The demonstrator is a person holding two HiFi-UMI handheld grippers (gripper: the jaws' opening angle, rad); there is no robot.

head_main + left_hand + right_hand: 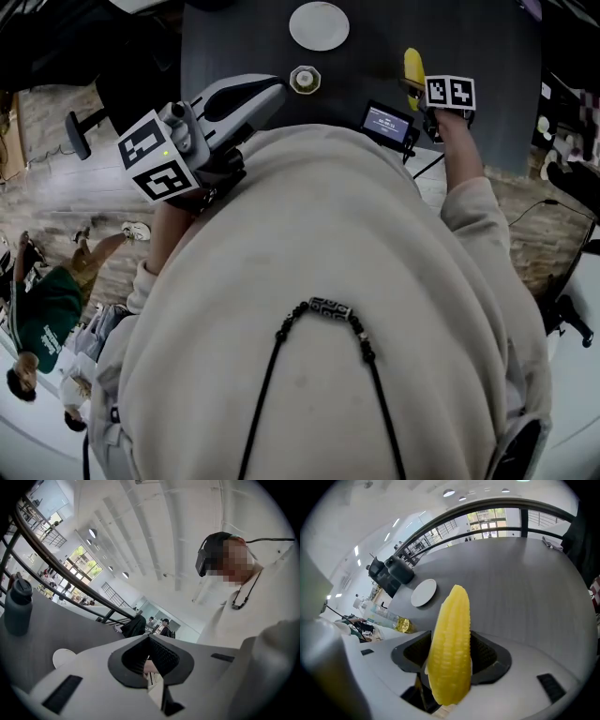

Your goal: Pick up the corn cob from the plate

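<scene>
Yellow corn cob [451, 630] is pinched between the jaws of the right hand-held gripper [450, 660], held above the dark tabletop [525, 588], off the white plate [423, 592] and to its right. Left hand-held gripper [149, 644], left of the plate, has its jaws pressed together.

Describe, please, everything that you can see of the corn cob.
The corn cob is a yellow ear with neat rows of kernels, glossy like plastic, tapering to a rounded tip. The right gripper is shut on its lower half, a dark pad on each side, and its tip points out past the jaws. It is held over the dark table, away from the white plate. Nothing but the jaws is seen touching it.
</scene>
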